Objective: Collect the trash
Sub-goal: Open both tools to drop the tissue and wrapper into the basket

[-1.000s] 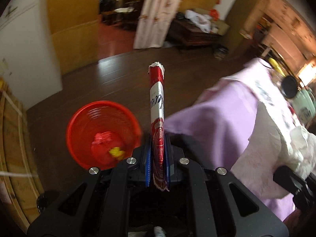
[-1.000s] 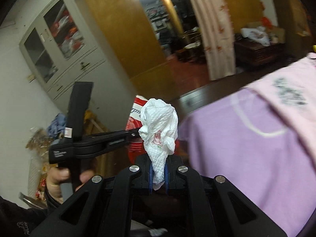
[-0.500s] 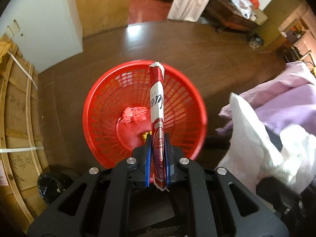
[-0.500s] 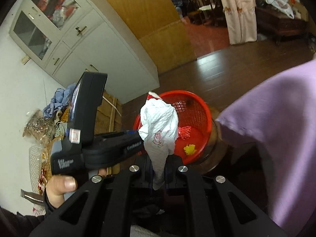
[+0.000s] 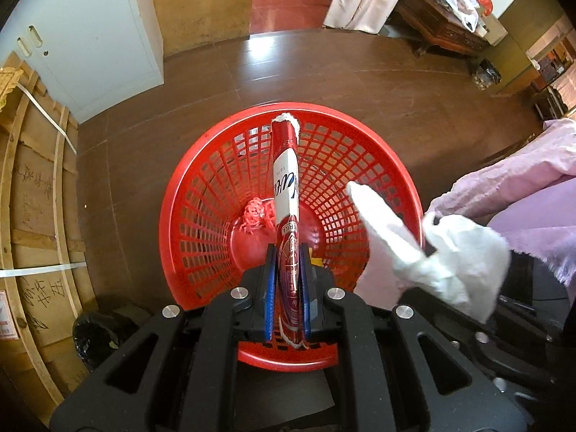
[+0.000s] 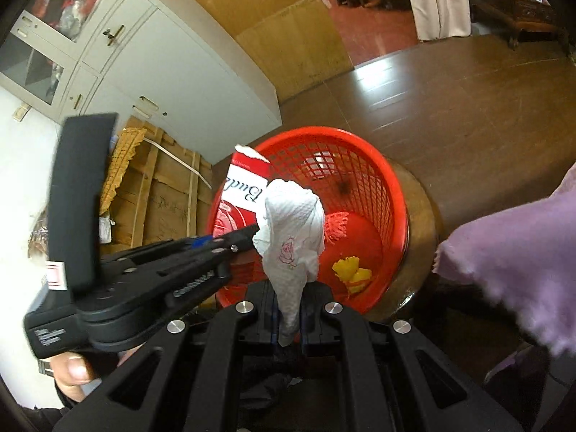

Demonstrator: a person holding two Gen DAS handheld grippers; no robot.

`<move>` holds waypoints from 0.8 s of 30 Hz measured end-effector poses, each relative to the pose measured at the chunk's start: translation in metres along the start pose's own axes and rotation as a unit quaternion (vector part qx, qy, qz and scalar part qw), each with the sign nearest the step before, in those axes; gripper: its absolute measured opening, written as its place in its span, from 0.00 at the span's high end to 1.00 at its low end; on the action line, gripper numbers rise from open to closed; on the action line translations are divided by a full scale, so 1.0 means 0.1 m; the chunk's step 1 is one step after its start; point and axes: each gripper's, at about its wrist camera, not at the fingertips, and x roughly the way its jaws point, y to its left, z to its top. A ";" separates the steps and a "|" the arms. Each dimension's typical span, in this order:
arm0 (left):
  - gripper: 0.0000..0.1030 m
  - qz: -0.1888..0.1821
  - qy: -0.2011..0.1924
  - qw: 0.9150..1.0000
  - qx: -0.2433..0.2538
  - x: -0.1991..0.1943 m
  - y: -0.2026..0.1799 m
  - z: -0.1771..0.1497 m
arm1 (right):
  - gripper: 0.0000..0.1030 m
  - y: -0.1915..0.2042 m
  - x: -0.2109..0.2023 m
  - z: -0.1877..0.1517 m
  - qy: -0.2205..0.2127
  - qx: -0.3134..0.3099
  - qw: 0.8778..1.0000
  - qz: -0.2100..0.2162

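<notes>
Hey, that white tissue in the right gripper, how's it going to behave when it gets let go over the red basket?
The tissue looks crumpled and soft, so it is probably floppy and very light, and may drift as it falls. It bulges above the right gripper, so it likely squashes easily. It could cling to the pads before dropping into the basket.

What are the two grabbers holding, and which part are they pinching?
The left gripper pinches the lower end of a flattened red-and-white wrapper. The right gripper pinches the bottom tail of a crumpled white tissue.
</notes>
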 end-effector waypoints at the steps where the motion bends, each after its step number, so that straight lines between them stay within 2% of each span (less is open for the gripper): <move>1: 0.88 0.002 -0.002 1.000 0.002 0.00 -0.01 0.00 | 0.91 0.00 0.02 0.00 0.003 -0.001 1.000 -0.001; 5: 0.88 0.010 -0.003 1.000 0.004 -0.01 -0.04 -0.01 | 0.88 0.03 0.09 0.02 0.008 -0.002 1.000 0.000; 7: 0.78 0.016 -0.005 1.000 0.001 -0.03 -0.04 -0.01 | 0.85 0.05 0.09 0.01 0.006 -0.002 1.000 -0.001; 11: 0.70 0.020 -0.016 1.000 -0.012 -0.13 -0.01 0.00 | 0.67 0.02 0.01 0.00 -0.003 -0.001 1.000 -0.009; 17: 0.62 0.018 -0.042 0.999 -0.014 -0.35 -0.03 0.01 | 0.66 0.07 -0.12 -0.03 -0.013 -0.013 1.000 -0.016; 21: 0.51 0.017 -0.058 0.998 -0.014 -0.49 -0.05 -0.01 | 0.64 0.17 -0.19 -0.05 -0.018 -0.029 0.999 -0.017; 24: 0.49 0.016 -0.067 0.997 -0.017 -0.57 -0.05 -0.03 | 0.63 0.20 -0.25 -0.06 -0.022 -0.035 0.999 -0.017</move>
